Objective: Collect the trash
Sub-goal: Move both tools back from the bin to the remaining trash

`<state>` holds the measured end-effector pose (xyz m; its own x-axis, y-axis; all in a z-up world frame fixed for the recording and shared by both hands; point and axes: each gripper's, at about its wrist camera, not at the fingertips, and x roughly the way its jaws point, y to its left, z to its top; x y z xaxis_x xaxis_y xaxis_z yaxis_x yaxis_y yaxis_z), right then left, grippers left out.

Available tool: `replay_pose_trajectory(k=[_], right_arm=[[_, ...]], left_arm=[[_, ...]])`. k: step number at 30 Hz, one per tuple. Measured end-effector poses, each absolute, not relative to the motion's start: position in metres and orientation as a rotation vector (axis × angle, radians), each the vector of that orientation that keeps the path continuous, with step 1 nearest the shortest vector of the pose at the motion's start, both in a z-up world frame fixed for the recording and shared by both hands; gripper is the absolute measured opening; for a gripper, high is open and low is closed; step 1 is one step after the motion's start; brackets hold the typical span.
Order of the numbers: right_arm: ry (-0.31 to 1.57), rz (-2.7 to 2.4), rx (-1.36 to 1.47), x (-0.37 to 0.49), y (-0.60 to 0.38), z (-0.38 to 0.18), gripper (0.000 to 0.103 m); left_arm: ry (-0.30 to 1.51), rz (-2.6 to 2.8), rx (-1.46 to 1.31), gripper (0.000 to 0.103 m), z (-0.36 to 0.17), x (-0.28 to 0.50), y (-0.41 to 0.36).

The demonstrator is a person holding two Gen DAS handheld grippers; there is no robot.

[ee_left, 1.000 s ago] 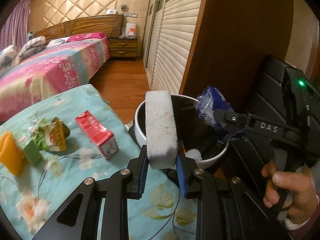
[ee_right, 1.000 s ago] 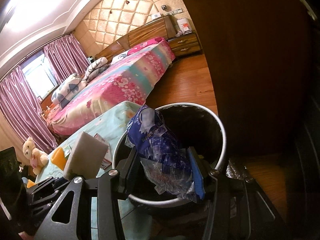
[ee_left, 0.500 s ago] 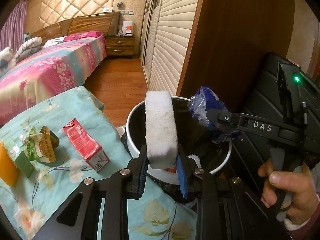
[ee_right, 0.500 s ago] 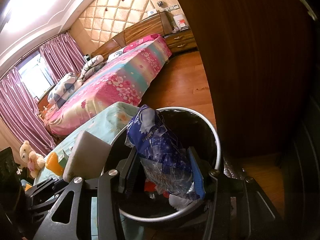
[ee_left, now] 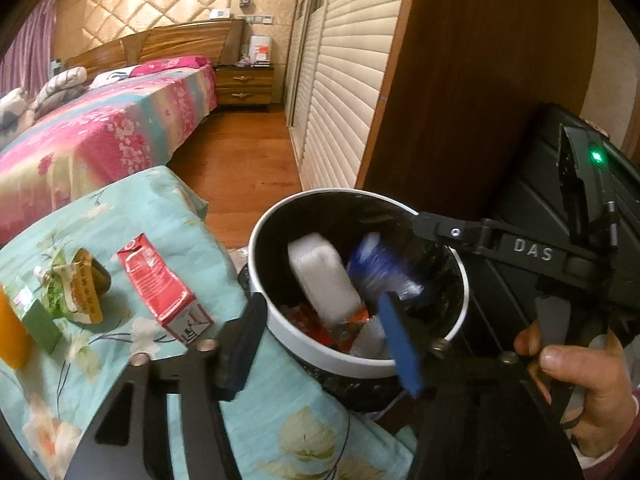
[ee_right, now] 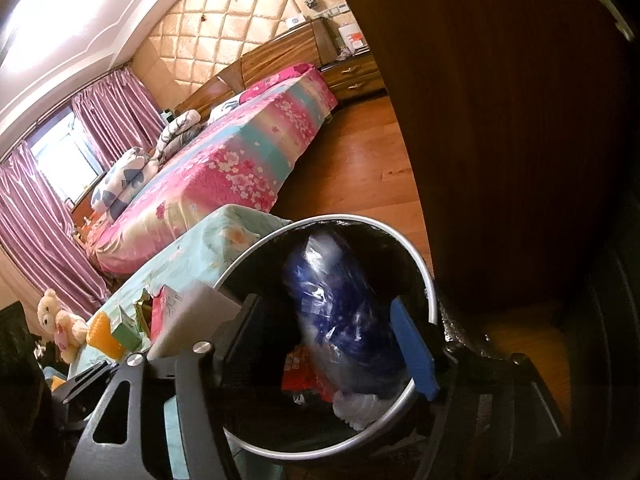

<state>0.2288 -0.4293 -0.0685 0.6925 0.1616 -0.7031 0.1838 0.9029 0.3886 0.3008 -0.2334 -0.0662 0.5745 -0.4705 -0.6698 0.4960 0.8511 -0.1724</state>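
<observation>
The left gripper (ee_left: 324,340) hung above the near rim of the trash bin (ee_left: 280,320), its jaws opening with nothing between them. Just beyond, the white foam block (ee_left: 322,280) lay inside the bin, its long axis tilted toward the far wall. The right gripper (ee_right: 324,340) was opening too, and the crinkled blue plastic bag (ee_right: 344,312) sat loose between its pads, dropping in. Left of the bin, nearer the left gripper, the red carton (ee_left: 160,288) lay flat on the floral cloth (ee_left: 280,420).
</observation>
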Motion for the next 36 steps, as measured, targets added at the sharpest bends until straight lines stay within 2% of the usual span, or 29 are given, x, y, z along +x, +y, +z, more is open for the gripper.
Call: replay_pose_trajectory(k=[3, 11, 15, 36], right_arm=[[0.803, -0.015, 0.466, 0.226, -0.431, -0.068, 0.079], [0.787, -0.018, 0.471, 0.217, -0.426, -0.065, 0.079], [0.778, -0.002, 0.462, 0.211, -0.414, -0.062, 0.084], [0.780, 0.156, 0.371, 0.204, -0.318, -0.059, 0.086]], left_arm=[[0.794, -0.553, 0.018, 0.065, -0.069, 0.300, -0.230], [0.809, -0.520, -0.026, 0.065, -0.073, 0.285, -0.205], [0.819, -0.491, -0.049, 0.066, -0.074, 0.280, -0.186], [0.830, -0.293, -0.173, 0.066, -0.076, 0.243, -0.081]])
